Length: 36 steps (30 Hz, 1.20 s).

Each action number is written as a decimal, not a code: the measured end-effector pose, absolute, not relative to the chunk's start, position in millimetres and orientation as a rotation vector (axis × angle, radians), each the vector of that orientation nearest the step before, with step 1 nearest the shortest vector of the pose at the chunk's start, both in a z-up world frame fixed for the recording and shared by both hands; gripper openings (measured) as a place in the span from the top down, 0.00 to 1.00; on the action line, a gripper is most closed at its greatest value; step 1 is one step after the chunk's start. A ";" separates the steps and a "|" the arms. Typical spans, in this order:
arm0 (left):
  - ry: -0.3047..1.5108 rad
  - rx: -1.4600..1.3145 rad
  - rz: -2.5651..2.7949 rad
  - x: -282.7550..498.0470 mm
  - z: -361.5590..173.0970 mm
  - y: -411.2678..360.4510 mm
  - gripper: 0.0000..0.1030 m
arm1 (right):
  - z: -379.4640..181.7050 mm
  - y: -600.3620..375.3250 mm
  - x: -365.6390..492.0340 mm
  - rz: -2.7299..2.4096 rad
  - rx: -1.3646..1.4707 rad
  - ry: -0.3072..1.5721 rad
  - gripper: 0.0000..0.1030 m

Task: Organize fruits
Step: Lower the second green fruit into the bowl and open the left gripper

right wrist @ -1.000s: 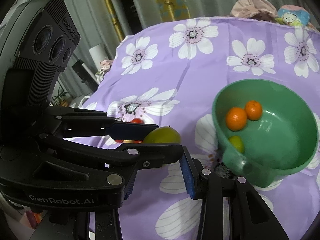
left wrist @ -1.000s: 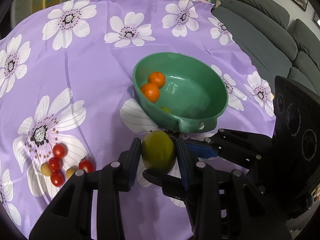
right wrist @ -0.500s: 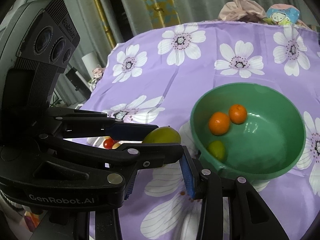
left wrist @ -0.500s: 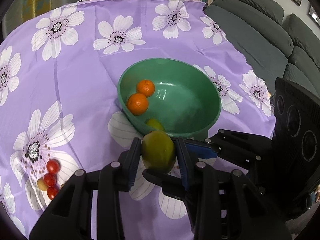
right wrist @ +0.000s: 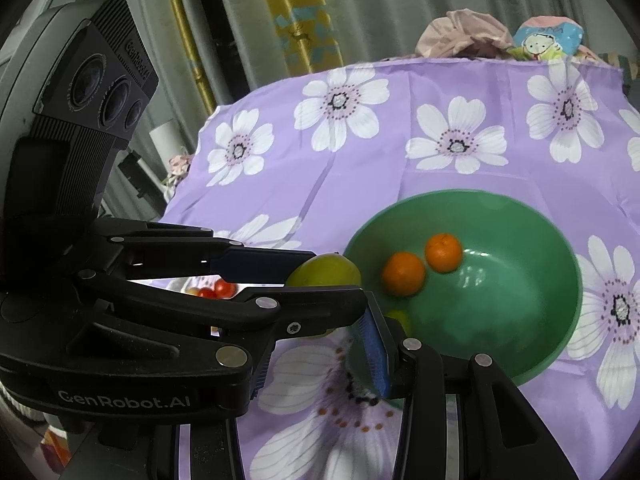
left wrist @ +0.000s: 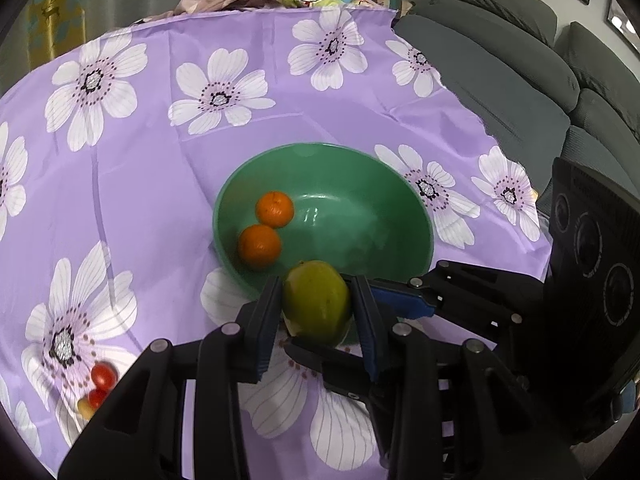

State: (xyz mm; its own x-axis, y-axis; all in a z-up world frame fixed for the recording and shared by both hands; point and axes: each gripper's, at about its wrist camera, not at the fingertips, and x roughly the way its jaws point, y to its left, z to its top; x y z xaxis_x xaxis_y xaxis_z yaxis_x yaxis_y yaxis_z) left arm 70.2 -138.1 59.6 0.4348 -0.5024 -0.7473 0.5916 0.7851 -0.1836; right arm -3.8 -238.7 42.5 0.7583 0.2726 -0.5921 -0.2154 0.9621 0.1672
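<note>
Left tool (left wrist: 316,304) clamped on green mango (left wrist: 316,300), held at near rim of green bowl (left wrist: 400,184), two oranges (left wrist: 260,246) inside bowl, right tool (right wrist: 320,344) parted wide with nothing between its fingers, cherry tomatoes (left wrist: 102,378) on purple floral surface (left wrist: 140,168)

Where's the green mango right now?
The green mango is clamped in the left hand-held gripper at the near rim of the green bowl, just ahead of the two oranges inside.
</note>
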 end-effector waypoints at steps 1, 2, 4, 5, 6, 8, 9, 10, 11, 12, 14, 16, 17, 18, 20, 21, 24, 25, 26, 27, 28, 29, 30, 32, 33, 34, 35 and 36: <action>0.892 0.111 -0.685 71.9 59.1 -139.6 0.67 | 42.4 -241.0 -2.3 0.261 0.091 0.659 0.59; 0.895 0.112 -0.690 74.1 58.3 -141.7 0.67 | 42.0 -243.3 -0.6 0.256 0.092 0.660 0.59; 0.900 0.113 -0.697 78.6 56.6 -146.5 0.67 | 40.8 -248.2 2.4 0.248 0.099 0.662 0.59; 0.903 0.113 -0.700 80.1 55.9 -147.8 0.67 | 40.3 -250.6 3.9 0.243 0.102 0.664 0.59; 0.907 0.113 -0.702 81.9 55.2 -149.4 0.67 | 39.6 -252.9 4.9 0.237 0.104 0.665 0.59; 0.911 0.113 -0.706 84.7 53.5 -152.1 0.67 | 38.7 -256.6 7.1 0.230 0.109 0.669 0.59; 0.913 0.111 -0.711 86.6 52.3 -154.1 0.67 | 38.4 -258.4 8.3 0.226 0.110 0.670 0.59; 0.914 0.108 -0.715 87.9 51.7 -154.8 0.67 | 37.7 -260.4 9.0 0.222 0.112 0.671 0.59; 0.915 0.104 -0.720 89.6 51.1 -156.3 0.68 | 37.3 -262.3 9.2 0.216 0.113 0.672 0.59; 0.913 0.101 -0.727 91.6 50.9 -158.5 0.68 | 37.2 -264.0 10.1 0.211 0.113 0.671 0.59; 0.907 0.097 -0.737 94.7 51.6 -161.6 0.68 | 37.9 -268.1 11.7 0.201 0.114 0.667 0.59; 0.900 0.092 -0.745 97.8 52.0 -165.2 0.68 | 39.0 -270.9 13.4 0.190 0.114 0.662 0.59; 0.897 0.090 -0.749 99.3 51.4 -166.8 0.68 | 39.1 -272.7 14.2 0.186 0.114 0.660 0.59; 0.897 0.087 -0.753 101.4 50.9 -167.5 0.68 | 38.9 -274.2 15.4 0.181 0.113 0.660 0.59; 0.906 0.071 -0.760 106.8 47.6 -169.5 0.68 | 37.0 -278.2 19.0 0.168 0.113 0.667 0.59; 0.913 0.063 -0.763 109.9 45.8 -170.2 0.68 | 36.0 -279.8 20.9 0.162 0.111 0.671 0.59; 0.924 0.050 -0.765 116.4 39.9 -173.8 0.68 | 31.9 -284.4 27.7 0.146 0.111 0.686 0.59; 0.932 0.052 -0.761 118.2 38.0 -175.2 0.68 | 30.2 -285.6 30.0 0.142 0.110 0.695 0.59; 0.935 0.054 -0.757 119.0 37.2 -175.3 0.66 | 28.9 -286.2 31.7 0.142 0.110 0.703 0.59; 0.935 0.057 -0.749 119.4 36.4 -174.9 0.65 | 27.9 -287.1 32.5 0.144 0.116 0.709 0.59; 0.935 0.059 -0.742 118.9 35.5 -174.7 0.64 | 26.8 -288.5 33.2 0.148 0.130 0.715 0.59; 0.937 0.062 -0.737 119.0 34.8 -174.3 0.62 | 25.5 -289.6 33.6 0.154 0.144 0.722 0.59; 0.939 0.065 -0.727 119.2 33.9 -173.2 0.59 | 24.7 -289.7 34.2 0.155 0.150 0.728 0.59; 0.943 0.062 -0.711 118.4 33.6 -170.1 0.54 | 23.3 -288.8 33.1 0.153 0.149 0.731 0.59; 0.942 0.058 -0.709 118.4 33.7 -168.0 0.52 | 23.2 -288.1 31.8 0.151 0.147 0.731 0.59; 0.940 0.054 -0.706 118.2 34.6 -165.4 0.51 | 23.8 -287.4 29.9 0.150 0.144 0.728 0.59; 0.934 0.052 -0.701 116.6 36.3 -162.1 0.50 | 24.8 -287.0 28.0 0.149 0.142 0.725 0.59; 0.927 0.050 -0.695 115.2 38.0 -158.3 0.50 | 26.1 -286.7 26.3 0.147 0.139 0.723 0.59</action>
State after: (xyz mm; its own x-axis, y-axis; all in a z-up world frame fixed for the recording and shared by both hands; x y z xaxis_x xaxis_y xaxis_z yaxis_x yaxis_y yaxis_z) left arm 115.2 -158.3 38.0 0.4007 -0.5287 -0.7482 0.5697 0.7834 -0.2484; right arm 26.3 -286.7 26.1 0.7404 0.1813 -0.6473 -0.0852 0.9805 0.1772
